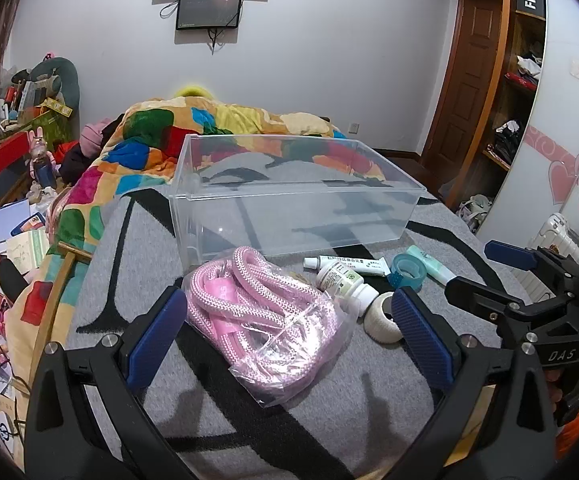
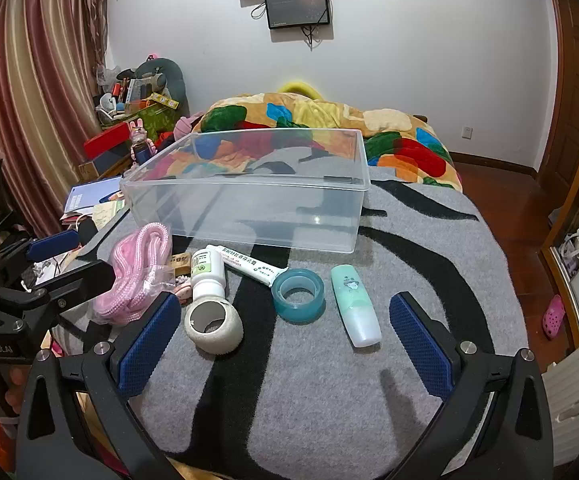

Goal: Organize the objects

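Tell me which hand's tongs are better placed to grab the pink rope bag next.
Left. The left tongs are open, with the bagged pink rope lying between their fingers. The right tongs are open over the tape rolls, the rope off to their left.

Glossy clear plastic bin (image 2: 249,200), fuzzy felt-like mat (image 2: 409,248), braided pink rope (image 1: 249,292) in crinkly clear bag

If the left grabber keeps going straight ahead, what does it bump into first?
Probably the bagged pink rope, lying right between the open left gripper fingers. The clear box sits farther behind it.
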{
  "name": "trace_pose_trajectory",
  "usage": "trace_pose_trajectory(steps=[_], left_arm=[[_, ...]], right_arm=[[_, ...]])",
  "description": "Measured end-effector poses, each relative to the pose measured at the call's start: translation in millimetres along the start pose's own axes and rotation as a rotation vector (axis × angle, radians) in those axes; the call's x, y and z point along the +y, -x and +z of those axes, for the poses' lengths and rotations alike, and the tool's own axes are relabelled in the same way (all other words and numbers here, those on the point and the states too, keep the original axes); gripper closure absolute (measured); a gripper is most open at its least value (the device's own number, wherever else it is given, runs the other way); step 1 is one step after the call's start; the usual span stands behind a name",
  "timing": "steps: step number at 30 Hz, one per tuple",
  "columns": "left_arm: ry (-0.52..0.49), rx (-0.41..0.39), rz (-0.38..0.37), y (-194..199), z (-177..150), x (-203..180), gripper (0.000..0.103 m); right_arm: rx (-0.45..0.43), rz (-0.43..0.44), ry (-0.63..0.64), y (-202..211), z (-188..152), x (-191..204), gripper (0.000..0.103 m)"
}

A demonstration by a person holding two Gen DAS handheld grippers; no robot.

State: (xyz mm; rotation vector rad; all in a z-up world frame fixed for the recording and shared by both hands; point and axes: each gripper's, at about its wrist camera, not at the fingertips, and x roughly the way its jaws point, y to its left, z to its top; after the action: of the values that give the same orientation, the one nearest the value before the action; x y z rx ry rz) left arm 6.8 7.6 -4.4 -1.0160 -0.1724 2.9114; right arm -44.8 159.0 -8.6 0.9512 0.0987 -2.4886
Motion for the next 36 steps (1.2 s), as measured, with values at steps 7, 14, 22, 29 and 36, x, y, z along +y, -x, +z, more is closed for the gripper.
trace_pose_trajectory(steps=[7, 14, 22, 29, 36], left_arm=[[0.000, 0.002, -0.002, -0.4, -0.9, -1.1, 0.000], [-0.001, 0.002, -0.003, -0.6, -1.6, -1.6, 0.000], [0.000, 0.002, -0.002, -0.7, -0.9, -1.4, 0.000], [0.000, 0.004, -0.004, -1.5, -2.2, -3.1, 0.000], [0.000, 0.006, -0.006, -1.5, -3.2, -3.7, 0.000]], right_arm=[[0.000, 0.003, -0.001, 0.3, -0.5, -1.1, 0.000], [0.000, 0.005, 0.000, 0.1, -0.6, -0.8, 0.000], [0.000, 0.006, 0.000, 0.2, -0.8, -0.1, 0.000], [0.002, 0.009, -0.002, 1.2, -2.1, 1.7, 0.000], [0.003, 0.009, -0.003, 1.1, -1.5, 1.0, 0.000]])
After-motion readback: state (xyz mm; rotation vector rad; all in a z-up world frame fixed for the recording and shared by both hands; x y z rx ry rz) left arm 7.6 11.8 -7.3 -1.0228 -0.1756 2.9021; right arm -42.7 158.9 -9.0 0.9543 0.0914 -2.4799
